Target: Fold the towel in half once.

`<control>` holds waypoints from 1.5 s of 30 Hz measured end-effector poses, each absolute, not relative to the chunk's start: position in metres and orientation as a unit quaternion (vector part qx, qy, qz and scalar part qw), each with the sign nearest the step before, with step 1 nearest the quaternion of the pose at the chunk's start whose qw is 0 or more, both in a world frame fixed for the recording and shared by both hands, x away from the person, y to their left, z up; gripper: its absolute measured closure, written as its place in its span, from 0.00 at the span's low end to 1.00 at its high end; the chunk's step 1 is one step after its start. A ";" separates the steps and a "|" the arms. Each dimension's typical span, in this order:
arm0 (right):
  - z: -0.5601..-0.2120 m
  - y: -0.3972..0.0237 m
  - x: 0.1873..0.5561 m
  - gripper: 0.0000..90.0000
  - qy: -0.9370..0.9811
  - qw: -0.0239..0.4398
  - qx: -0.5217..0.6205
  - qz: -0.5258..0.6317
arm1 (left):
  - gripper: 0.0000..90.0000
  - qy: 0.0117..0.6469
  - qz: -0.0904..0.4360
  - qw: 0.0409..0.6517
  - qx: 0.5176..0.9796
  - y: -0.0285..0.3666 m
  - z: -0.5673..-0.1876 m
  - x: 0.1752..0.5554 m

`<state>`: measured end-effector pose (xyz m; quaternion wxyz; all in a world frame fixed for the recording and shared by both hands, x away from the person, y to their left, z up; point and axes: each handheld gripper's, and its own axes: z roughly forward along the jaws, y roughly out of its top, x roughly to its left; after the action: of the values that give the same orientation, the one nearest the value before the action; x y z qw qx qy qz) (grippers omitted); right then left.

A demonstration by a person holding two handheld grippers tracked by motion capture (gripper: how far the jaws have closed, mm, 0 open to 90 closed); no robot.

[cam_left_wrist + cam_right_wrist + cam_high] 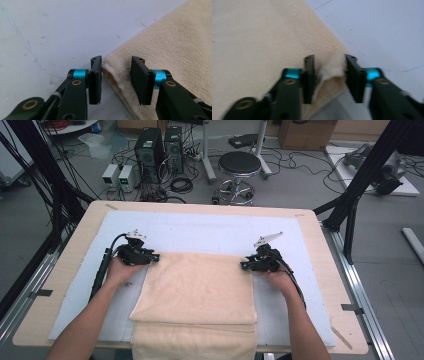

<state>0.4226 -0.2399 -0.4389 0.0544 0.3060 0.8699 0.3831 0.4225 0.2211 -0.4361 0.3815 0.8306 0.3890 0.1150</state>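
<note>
A cream towel [197,287] lies folded on the pale mat [210,232] that covers the bench [320,270], its far edge running straight across between the two hands and its near end draping over the bench's front edge toward the person. The fold looks like one layer laid over a longer one beneath. The left gripper [152,256] sits at the far left corner of the towel and the right gripper [244,265] at the far right corner, both low on the mat. In the left gripper view the corner of the towel [175,57] pokes in between the jaws, which stand apart; one pad just meets the corner's edge and the other is clear of the cloth, so nothing is pinched there. In the right gripper view the corner of the towel [262,45] is bunched up between the jaws, which are also apart, though the blur leaves it unclear whether the pads touch the pile. To my eye the step in hand is taking hold of the two far corners for another fold. The next move calls for both grippers to close firmly on all the layers at each corner, evenly, so the edge lifts level when it is carried toward the person. Beyond the bench stand a round stool [240,165] and computer towers [160,147] among cables on the floor.
</note>
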 end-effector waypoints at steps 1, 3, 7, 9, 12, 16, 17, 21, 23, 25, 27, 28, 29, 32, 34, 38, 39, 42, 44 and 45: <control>-0.439 -0.240 0.423 0.82 0.871 0.049 0.304 0.384 | 0.83 0.382 0.120 0.377 0.836 0.219 -0.435 0.422; -0.438 -0.239 0.423 0.89 0.873 0.040 0.298 0.384 | 0.92 0.378 0.129 0.375 0.836 0.218 -0.434 0.422; -0.435 -0.238 0.429 0.91 0.872 0.038 0.303 0.382 | 0.95 0.396 0.147 0.365 0.830 0.219 -0.430 0.430; -0.429 -0.235 0.436 0.91 0.874 0.049 0.308 0.374 | 0.95 0.408 0.155 0.365 0.822 0.219 -0.424 0.440; -0.418 -0.229 0.452 0.91 0.875 0.072 0.313 0.362 | 0.95 0.417 0.172 0.358 0.818 0.219 -0.414 0.456; -0.406 -0.226 0.473 0.92 0.859 0.112 0.328 0.376 | 0.95 0.430 0.192 0.364 0.804 0.218 -0.402 0.477; -0.406 -0.228 0.478 0.92 0.855 0.104 0.341 0.377 | 0.95 0.433 0.191 0.368 0.800 0.218 -0.399 0.482; -0.411 -0.230 0.490 0.80 0.849 0.124 0.352 0.374 | 0.92 0.426 0.190 0.368 0.804 0.213 -0.401 0.495; -0.418 -0.236 0.492 0.71 0.848 0.110 0.365 0.369 | 0.82 0.426 0.179 0.362 0.810 0.214 -0.406 0.496; -0.422 -0.241 0.490 0.65 0.853 0.103 0.366 0.356 | 0.75 0.424 0.162 0.357 0.816 0.219 -0.408 0.494; -0.420 -0.246 0.484 0.64 0.854 0.107 0.363 0.357 | 0.73 0.422 0.159 0.371 0.812 0.223 -0.408 0.487; -0.417 -0.248 0.478 0.64 0.852 0.113 0.356 0.367 | 0.72 0.419 0.157 0.377 0.811 0.224 -0.408 0.484; -0.415 -0.248 0.475 0.63 0.852 0.113 0.353 0.370 | 0.71 0.416 0.159 0.382 0.810 0.225 -0.407 0.479; -0.409 -0.250 0.456 0.60 0.852 0.116 0.335 0.386 | 0.68 0.394 0.161 0.391 0.816 0.225 -0.405 0.461; -0.405 -0.250 0.440 0.58 0.851 0.118 0.322 0.399 | 0.66 0.379 0.162 0.400 0.818 0.226 -0.402 0.448; -0.397 -0.248 0.412 0.56 0.853 0.121 0.294 0.413 | 0.61 0.350 0.153 0.428 0.819 0.228 -0.397 0.417; -0.395 -0.247 0.405 0.56 0.856 0.122 0.286 0.413 | 0.61 0.342 0.150 0.428 0.823 0.229 -0.396 0.410; -0.392 -0.246 0.385 0.54 0.856 0.122 0.272 0.422 | 0.58 0.322 0.151 0.438 0.826 0.233 -0.395 0.386; -0.391 -0.244 0.374 0.50 0.861 0.114 0.264 0.419 | 0.56 0.313 0.146 0.446 0.826 0.235 -0.395 0.371; -0.390 -0.241 0.370 0.49 0.867 0.106 0.261 0.411 | 0.56 0.305 0.144 0.449 0.827 0.237 -0.396 0.362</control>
<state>0.3695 -0.2411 -0.3897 0.1057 0.2609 0.8671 0.4110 0.3615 0.2367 -0.3962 0.4494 0.8272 0.3053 0.1435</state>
